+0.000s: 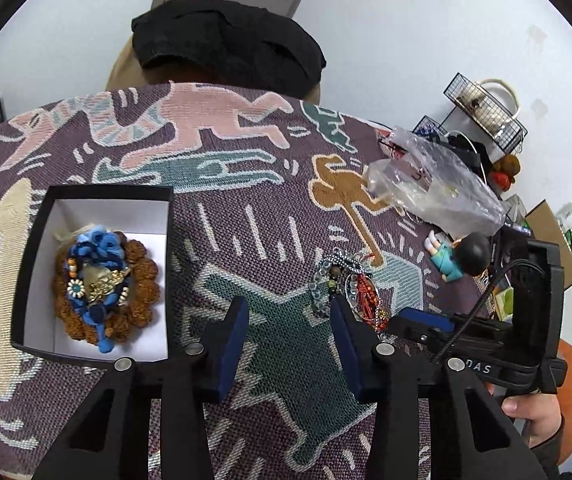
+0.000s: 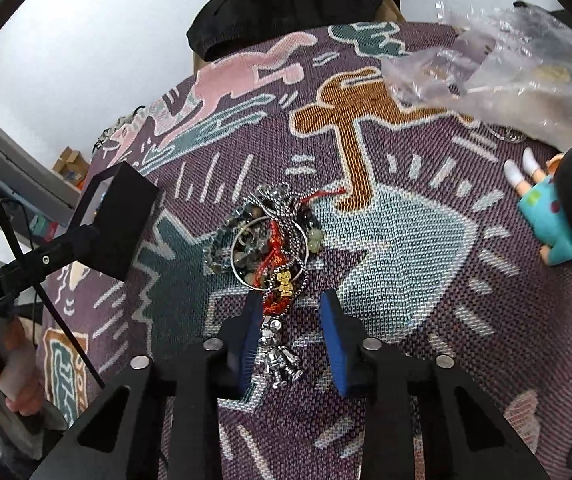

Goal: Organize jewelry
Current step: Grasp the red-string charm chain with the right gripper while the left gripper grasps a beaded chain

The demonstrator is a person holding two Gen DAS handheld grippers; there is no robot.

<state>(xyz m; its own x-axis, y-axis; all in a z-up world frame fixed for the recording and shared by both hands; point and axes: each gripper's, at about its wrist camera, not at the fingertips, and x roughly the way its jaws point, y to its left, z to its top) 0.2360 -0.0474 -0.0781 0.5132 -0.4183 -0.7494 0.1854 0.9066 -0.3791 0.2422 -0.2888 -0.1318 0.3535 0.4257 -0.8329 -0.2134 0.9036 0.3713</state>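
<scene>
A black box (image 1: pixel 29 256) with a white inside stands at the left. It holds a brown bead bracelet (image 1: pixel 141 284) and blue jewelry (image 1: pixel 97 246). A tangled pile of jewelry (image 1: pixel 346 284) lies on the patterned cloth, right of centre; it also shows in the right wrist view (image 2: pixel 269 240). My left gripper (image 1: pixel 290 312) is open and empty between box and pile. My right gripper (image 2: pixel 290 308) is open, with its fingers on either side of the near end of the pile, where a silver figure pendant (image 2: pixel 279 356) and a red cord (image 2: pixel 275 264) lie. The right gripper (image 1: pixel 418 322) also shows in the left wrist view.
A clear plastic bag (image 1: pixel 430 184) and a small doll (image 1: pixel 458 254) lie at the right. A wire basket (image 1: pixel 486 112) and clutter stand beyond. A black cloth (image 1: pixel 225 40) drapes the far edge. The box (image 2: pixel 117 224) shows at the left in the right wrist view.
</scene>
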